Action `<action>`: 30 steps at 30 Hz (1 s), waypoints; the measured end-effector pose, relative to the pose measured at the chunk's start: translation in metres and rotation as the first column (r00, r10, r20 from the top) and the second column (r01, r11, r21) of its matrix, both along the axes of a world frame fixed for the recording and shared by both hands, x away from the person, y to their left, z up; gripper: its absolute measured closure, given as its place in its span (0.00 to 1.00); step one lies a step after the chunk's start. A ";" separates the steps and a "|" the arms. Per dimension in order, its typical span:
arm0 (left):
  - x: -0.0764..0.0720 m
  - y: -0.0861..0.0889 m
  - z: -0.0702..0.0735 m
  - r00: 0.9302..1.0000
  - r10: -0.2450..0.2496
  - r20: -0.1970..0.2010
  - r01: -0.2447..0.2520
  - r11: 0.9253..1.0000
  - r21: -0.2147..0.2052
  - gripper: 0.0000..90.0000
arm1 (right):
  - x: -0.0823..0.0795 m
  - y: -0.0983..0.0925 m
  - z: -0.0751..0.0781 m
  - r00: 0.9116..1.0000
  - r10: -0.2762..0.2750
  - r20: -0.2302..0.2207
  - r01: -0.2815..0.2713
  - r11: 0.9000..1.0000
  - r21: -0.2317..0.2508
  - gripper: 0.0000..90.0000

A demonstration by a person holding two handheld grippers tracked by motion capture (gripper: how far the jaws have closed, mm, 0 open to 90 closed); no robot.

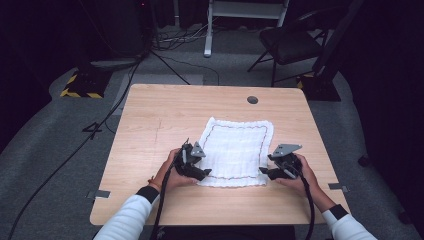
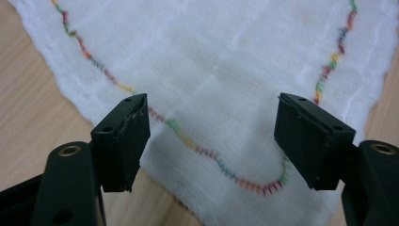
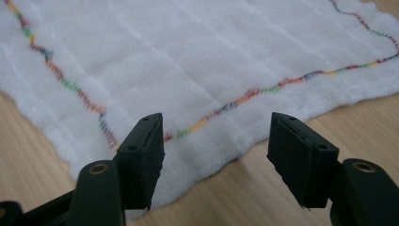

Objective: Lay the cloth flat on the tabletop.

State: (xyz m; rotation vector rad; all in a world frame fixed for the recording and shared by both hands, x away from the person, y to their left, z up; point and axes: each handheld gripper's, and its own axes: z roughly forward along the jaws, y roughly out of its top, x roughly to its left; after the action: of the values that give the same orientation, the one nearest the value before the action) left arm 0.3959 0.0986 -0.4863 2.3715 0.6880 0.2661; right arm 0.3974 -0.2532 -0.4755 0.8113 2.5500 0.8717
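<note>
High view: a white cloth (image 1: 236,152) with coloured stitching lies flat at the centre of the bench (image 1: 150,120). The left tongs (image 1: 196,170) sit at its lower-left corner, the right tongs (image 1: 270,171) at its lower-right, both open and gripping nothing.

White cloth (image 1: 235,150) with rainbow zigzag stitching, on a light wood-grain table (image 1: 150,125).

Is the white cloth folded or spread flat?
Spread flat: the white cloth lies in one layer on the table, its stitched border visible all round.
</note>
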 end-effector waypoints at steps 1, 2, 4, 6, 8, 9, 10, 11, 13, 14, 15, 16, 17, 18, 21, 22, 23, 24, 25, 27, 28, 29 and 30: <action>-0.003 0.001 -0.001 1.000 0.006 0.003 -0.006 1.000 0.014 0.31 | -0.004 -0.001 -0.002 1.000 0.001 -0.004 -0.001 1.000 -0.003 0.41; -0.006 0.003 -0.003 1.000 0.013 0.003 -0.013 1.000 0.023 0.31 | -0.007 -0.001 -0.005 1.000 0.002 -0.018 -0.003 1.000 -0.016 0.41; -0.010 0.006 -0.004 0.999 0.037 -0.011 -0.037 0.999 0.008 0.32 | -0.015 -0.004 -0.008 1.000 -0.016 -0.004 0.016 0.999 -0.029 0.41; -0.016 0.008 -0.005 0.999 0.038 -0.016 -0.038 0.999 -0.002 0.33 | -0.020 -0.008 -0.008 0.999 -0.036 -0.001 0.036 0.999 -0.038 0.41; -0.022 0.008 -0.006 0.999 0.033 -0.018 -0.033 0.999 -0.009 0.33 | -0.027 -0.013 -0.008 0.998 -0.063 0.000 0.063 0.997 -0.033 0.42; -0.024 0.007 -0.006 0.999 0.023 -0.028 -0.024 1.000 -0.015 0.33 | -0.030 -0.016 -0.008 0.998 -0.070 -0.004 0.070 0.997 -0.028 0.42; -0.027 0.005 -0.006 1.000 0.014 -0.025 -0.015 1.000 -0.016 0.32 | -0.033 -0.019 -0.008 0.997 -0.076 -0.007 0.076 0.997 -0.028 0.42; -0.031 0.003 -0.007 1.000 0.004 -0.027 -0.005 1.000 -0.017 0.32 | -0.037 -0.023 -0.008 0.997 -0.080 -0.009 0.080 0.996 -0.030 0.42; -0.037 -0.001 -0.007 1.000 -0.008 -0.015 0.008 1.000 -0.017 0.33 | -0.043 -0.029 -0.008 0.996 -0.092 -0.005 0.091 0.995 -0.028 0.42; -0.040 -0.003 -0.007 1.000 -0.014 -0.018 0.013 1.000 -0.019 0.33 | -0.047 -0.033 -0.009 0.995 -0.100 -0.006 0.099 0.995 -0.027 0.42; -0.043 -0.005 -0.007 1.000 -0.020 -0.023 0.019 0.999 -0.026 0.32 | -0.049 -0.036 -0.009 0.994 -0.106 -0.012 0.106 0.994 -0.019 0.42; -0.046 -0.006 -0.008 0.999 -0.029 -0.021 0.029 0.999 -0.028 0.32 | -0.052 -0.040 -0.009 0.994 -0.112 -0.015 0.111 0.994 -0.010 0.42; -0.048 -0.008 -0.008 0.999 -0.037 -0.023 0.037 0.999 -0.029 0.32 | -0.055 -0.043 -0.010 0.994 -0.112 -0.019 0.112 0.994 -0.006 0.41; -0.052 -0.009 -0.008 0.999 -0.044 -0.024 0.043 0.999 -0.032 0.32 | -0.057 -0.045 -0.010 0.993 -0.115 -0.020 0.115 0.993 -0.002 0.41; -0.060 -0.013 -0.008 0.998 -0.055 -0.030 0.054 0.998 -0.041 0.32 | -0.062 -0.052 -0.010 0.992 -0.125 -0.033 0.125 0.992 0.000 0.40; -0.061 -0.013 -0.007 0.997 -0.062 -0.036 0.061 0.997 -0.040 0.31 | -0.063 -0.053 -0.010 0.991 -0.126 -0.032 0.126 0.992 -0.002 0.40; -0.062 -0.012 -0.007 0.997 -0.068 -0.041 0.066 0.997 -0.036 0.29 | -0.063 -0.055 -0.009 0.991 -0.128 -0.037 0.128 0.992 -0.002 0.40; -0.062 -0.011 -0.006 0.996 -0.075 -0.043 0.074 0.997 -0.034 0.26 | -0.063 -0.056 -0.009 0.991 -0.126 -0.039 0.126 0.992 -0.003 0.40; -0.061 -0.010 -0.005 0.996 -0.072 -0.045 0.070 0.997 -0.043 0.25 | -0.063 -0.056 -0.009 0.991 -0.126 -0.047 0.126 0.992 0.002 0.39; -0.060 -0.004 0.000 0.998 -0.055 -0.029 0.053 0.996 -0.075 0.25 | -0.063 -0.056 -0.008 0.992 -0.118 -0.049 0.119 0.993 0.014 0.37; -0.058 -0.001 0.002 0.999 -0.045 -0.021 0.043 0.995 -0.093 0.25 | -0.063 -0.055 -0.006 0.993 -0.107 -0.048 0.109 0.993 0.036 0.37; -0.057 0.001 0.005 0.999 -0.040 -0.014 0.038 0.993 -0.108 0.24 | -0.063 -0.054 -0.003 0.994 -0.099 -0.038 0.101 0.994 0.051 0.38; -0.055 0.004 0.007 0.999 -0.035 -0.002 0.034 0.993 -0.114 0.24 | -0.063 -0.052 -0.001 0.995 -0.092 -0.025 0.093 0.994 0.060 0.37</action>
State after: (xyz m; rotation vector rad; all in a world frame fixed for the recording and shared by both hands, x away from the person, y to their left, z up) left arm 0.3404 0.1023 -0.4790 2.2733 0.6462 0.2019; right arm 0.3342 -0.3054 -0.4761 0.9541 2.4933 0.9198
